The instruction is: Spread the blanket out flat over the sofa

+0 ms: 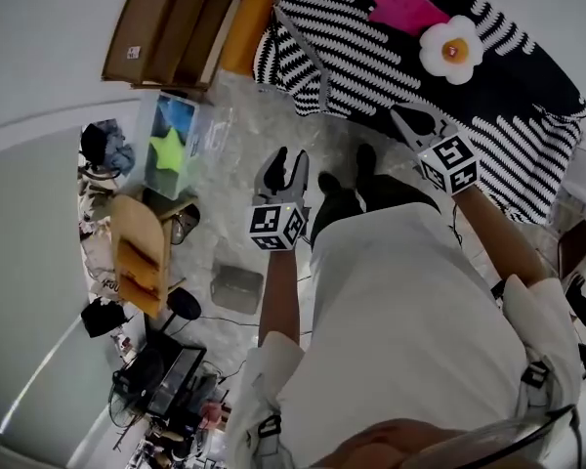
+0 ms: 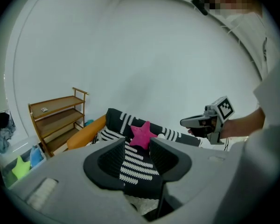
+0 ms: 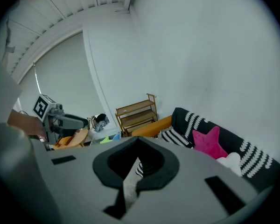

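The black-and-white striped blanket [image 1: 347,52] lies over the seat and back of the sofa [image 1: 246,13], and its front edge hangs down toward the floor [image 1: 239,140]. At the end by the orange armrest it looks bunched and folded over, and the armrest itself is bare. A pink star cushion [image 1: 402,3] and a white flower cushion [image 1: 451,47] rest on top of it.

Both tools hover in front of the sofa, clear of the cloth. The left claw [image 1: 286,164] stands wide apart with nothing between its pads; the blanket shows only in the distance beyond them. The right claw [image 1: 402,117] is closed tip to tip and holds nothing.

Several things could go wrong from here:

- **Cushions:** any tug to flatten the bunched end is likely to drag them along or tip them off the front, because their weight sits on the very cloth being pulled.
- **Right claw:** if it reaches the hem with its tips together, it would only push the fabric into a new ridge.
- **Depth of pinch:** a shallow pinch on the knit could slip free mid-pull, while too deep a bite could gather several layers and lock a fold in.
- **Footing:** the person's shoes [image 1: 366,159] stand near the hanging edge, so a step forward could pin it.
- **Uneven pull:** hauling on one side alone would probably skew the whole blanket toward that arm.
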`<state>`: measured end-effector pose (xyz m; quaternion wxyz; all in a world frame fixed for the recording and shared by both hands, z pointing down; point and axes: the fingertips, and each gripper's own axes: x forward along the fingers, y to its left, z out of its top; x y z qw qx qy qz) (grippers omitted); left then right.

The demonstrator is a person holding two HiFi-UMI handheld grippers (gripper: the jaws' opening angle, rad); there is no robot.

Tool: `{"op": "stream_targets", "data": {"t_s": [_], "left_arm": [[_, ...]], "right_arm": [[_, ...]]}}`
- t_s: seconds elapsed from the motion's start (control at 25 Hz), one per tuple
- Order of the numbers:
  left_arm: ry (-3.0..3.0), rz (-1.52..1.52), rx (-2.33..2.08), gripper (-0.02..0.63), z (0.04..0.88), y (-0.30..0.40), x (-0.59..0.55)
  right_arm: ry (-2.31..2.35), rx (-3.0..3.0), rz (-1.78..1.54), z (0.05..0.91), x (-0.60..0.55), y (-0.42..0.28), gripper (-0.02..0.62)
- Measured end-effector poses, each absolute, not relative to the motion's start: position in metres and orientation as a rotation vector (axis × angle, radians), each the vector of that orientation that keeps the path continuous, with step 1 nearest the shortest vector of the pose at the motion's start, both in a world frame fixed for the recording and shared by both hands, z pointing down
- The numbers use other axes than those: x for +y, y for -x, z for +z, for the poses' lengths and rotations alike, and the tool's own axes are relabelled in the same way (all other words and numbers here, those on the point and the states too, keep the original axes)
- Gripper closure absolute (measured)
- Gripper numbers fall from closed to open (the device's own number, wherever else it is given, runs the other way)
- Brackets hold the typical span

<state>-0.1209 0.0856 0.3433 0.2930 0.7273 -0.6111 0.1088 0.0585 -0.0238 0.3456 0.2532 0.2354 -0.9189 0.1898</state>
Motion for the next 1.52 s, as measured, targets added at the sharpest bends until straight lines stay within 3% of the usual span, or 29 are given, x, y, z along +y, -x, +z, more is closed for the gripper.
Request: {"op": "stream_targets", "data": {"t_s": [0.56, 0.92, 1.52], "left_arm": [[-1.921, 0.388, -1.514, 0.434, 0.460, 0.137, 0.019], [-1.908, 0.450, -1.408, 0.434, 0.573, 0.143, -0.014], [-1.942, 0.585, -1.245, 0.434, 0.754, 0.113, -0.036]], "right_arm": [[-0.672, -2.398, 0.561, 0.417, -0.044, -0.034, 0.598], [-0.670, -2.326, 0.616, 0.502, -0.038, -0.002, 0.598], [-0.799, -2.233, 0.767, 0.651, -0.033, -0.019, 0.598]]}}
